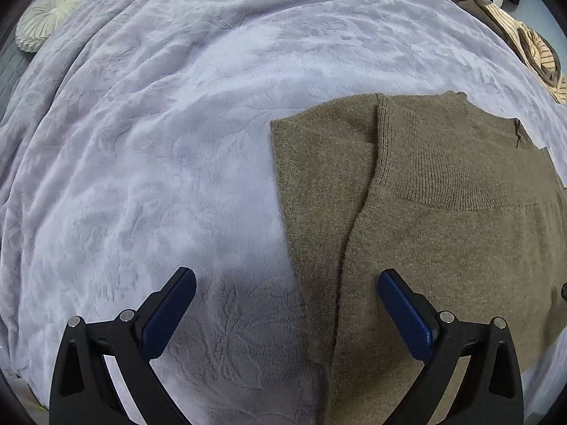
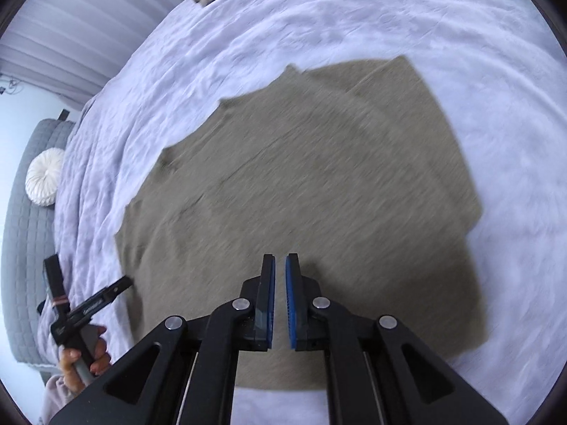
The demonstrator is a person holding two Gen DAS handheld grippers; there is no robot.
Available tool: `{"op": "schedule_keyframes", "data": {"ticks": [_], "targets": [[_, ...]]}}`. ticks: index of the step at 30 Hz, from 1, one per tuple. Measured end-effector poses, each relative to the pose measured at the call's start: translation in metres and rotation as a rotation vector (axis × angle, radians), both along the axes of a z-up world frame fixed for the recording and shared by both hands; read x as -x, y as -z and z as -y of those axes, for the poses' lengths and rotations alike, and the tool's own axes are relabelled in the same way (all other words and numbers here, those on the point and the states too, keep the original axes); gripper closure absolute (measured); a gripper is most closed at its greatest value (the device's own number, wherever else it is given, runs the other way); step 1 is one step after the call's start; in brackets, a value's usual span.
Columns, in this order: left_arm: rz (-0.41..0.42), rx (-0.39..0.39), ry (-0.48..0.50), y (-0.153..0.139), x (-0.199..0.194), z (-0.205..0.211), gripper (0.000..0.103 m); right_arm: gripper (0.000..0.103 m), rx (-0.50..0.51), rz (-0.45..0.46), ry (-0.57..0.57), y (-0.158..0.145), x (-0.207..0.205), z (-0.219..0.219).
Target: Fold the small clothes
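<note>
The olive-brown knit sweater point(image 1: 443, 241) lies flat on the lavender blanket point(image 1: 159, 141) that covers the bed, with its ribbed collar point(image 1: 443, 163) facing up. One sleeve point(image 1: 319, 194) is already folded inward over the body, which gives that side a straight vertical edge; in the right wrist view the garment reads as a compact, roughly rectangular shape, though motion blur hides finer creases. The left claw point(image 1: 287, 308) is spread wide and points steeply down, one finger over bare blanket and the other over the sweater, so that it straddles the folded side edge without pressing on it. The right claw point(image 2: 280, 276) is nearly pressed together, with only a thin gap between its blue pads point(image 2: 271, 297) and no cloth between them; it hovers over the lower part of the sweater. Judged from this layout, the side folds appear done or nearly done, and the lengthwise fold that brings hem to collar remains. Further garments point(image 1: 524, 42) wait in a heap at the far edge of the bed.
</note>
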State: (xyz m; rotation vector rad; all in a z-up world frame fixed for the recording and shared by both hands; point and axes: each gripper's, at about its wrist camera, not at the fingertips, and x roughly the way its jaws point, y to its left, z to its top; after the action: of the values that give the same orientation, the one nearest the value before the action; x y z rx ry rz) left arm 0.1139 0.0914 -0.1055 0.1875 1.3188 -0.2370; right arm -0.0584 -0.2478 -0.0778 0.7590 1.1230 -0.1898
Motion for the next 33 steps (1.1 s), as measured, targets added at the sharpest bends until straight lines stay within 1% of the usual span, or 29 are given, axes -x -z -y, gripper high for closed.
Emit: {"op": "schedule_keyframes", "data": {"ticks": [1, 2, 3, 4, 5, 6, 9, 11, 14, 15, 16, 17, 18, 21, 24, 26, 27, 28, 29, 31, 33], "targets": [[-0.004, 0.001, -0.002, 0.002, 0.004, -0.001, 0.0, 0.092, -0.012, -0.003, -0.011, 0.001, 0.0, -0.009], [-0.007, 0.008, -0.005, 0.003, 0.005, -0.003, 0.0, 0.087, -0.023, -0.005, -0.021, 0.002, 0.001, -0.015], [-0.009, 0.016, -0.01, 0.002, 0.008, -0.005, 0.0, 0.079, -0.039, -0.009, -0.03, 0.004, 0.001, -0.023], [-0.006, 0.029, -0.017, 0.001, 0.009, -0.008, 0.0, 0.073, -0.049, -0.01, -0.035, 0.006, 0.0, -0.029], [-0.004, 0.041, -0.022, 0.002, 0.009, -0.011, 0.0, 0.063, -0.06, -0.009, -0.043, 0.008, 0.0, -0.035], [-0.002, 0.05, -0.03, 0.001, 0.01, -0.014, 0.0, 0.06, -0.071, -0.008, -0.054, 0.009, 0.0, -0.041], [-0.019, 0.067, -0.038, 0.002, 0.013, -0.021, 0.0, 0.06, -0.103, -0.003, -0.1, 0.01, -0.002, -0.061], [-0.011, 0.063, -0.044, 0.001, 0.016, -0.026, 0.0, 0.06, -0.12, 0.016, -0.134, 0.009, -0.007, -0.074], [-0.01, 0.065, -0.054, -0.001, 0.021, -0.036, 0.0, 0.06, -0.146, 0.052, -0.171, 0.008, -0.026, -0.094], [-0.014, 0.066, -0.058, 0.0, 0.02, -0.04, 0.0, 0.063, -0.156, 0.064, -0.183, 0.008, -0.035, -0.101], [-0.016, 0.067, -0.061, -0.001, 0.02, -0.043, 0.0, 0.07, -0.162, 0.082, -0.204, 0.009, -0.049, -0.112], [-0.015, 0.066, -0.065, -0.001, 0.023, -0.046, 0.0, 0.086, -0.161, 0.087, -0.222, 0.009, -0.058, -0.119], [-0.015, 0.063, -0.069, 0.001, 0.021, -0.052, 0.0, 0.09, -0.16, 0.089, -0.244, 0.012, -0.072, -0.131], [-0.022, 0.068, -0.087, 0.003, 0.027, -0.065, 0.0, 0.09, -0.196, 0.098, -0.279, 0.023, -0.109, -0.16], [-0.033, 0.071, -0.109, 0.005, 0.034, -0.079, 0.0, 0.09, -0.196, 0.092, -0.313, 0.038, -0.142, -0.188], [-0.04, 0.071, -0.123, 0.007, 0.037, -0.087, 0.0, 0.09, -0.194, 0.079, -0.33, 0.05, -0.159, -0.204], [-0.044, 0.067, -0.132, 0.009, 0.039, -0.092, 0.0, 0.09, -0.205, 0.057, -0.344, 0.059, -0.166, -0.212], [-0.048, 0.067, -0.138, 0.01, 0.04, -0.095, 0.0, 0.09, -0.229, 0.016, -0.359, 0.069, -0.17, -0.219], [-0.051, 0.069, -0.144, 0.01, 0.041, -0.099, 0.0, 0.09, -0.248, 0.009, -0.363, 0.071, -0.17, -0.224], [-0.056, 0.077, -0.156, 0.012, 0.043, -0.105, 0.0, 0.088, -0.244, 0.039, -0.392, 0.06, -0.162, -0.23], [-0.062, 0.088, -0.161, 0.013, 0.043, -0.109, 0.0, 0.088, -0.249, 0.045, -0.404, 0.053, -0.151, -0.231]]}}
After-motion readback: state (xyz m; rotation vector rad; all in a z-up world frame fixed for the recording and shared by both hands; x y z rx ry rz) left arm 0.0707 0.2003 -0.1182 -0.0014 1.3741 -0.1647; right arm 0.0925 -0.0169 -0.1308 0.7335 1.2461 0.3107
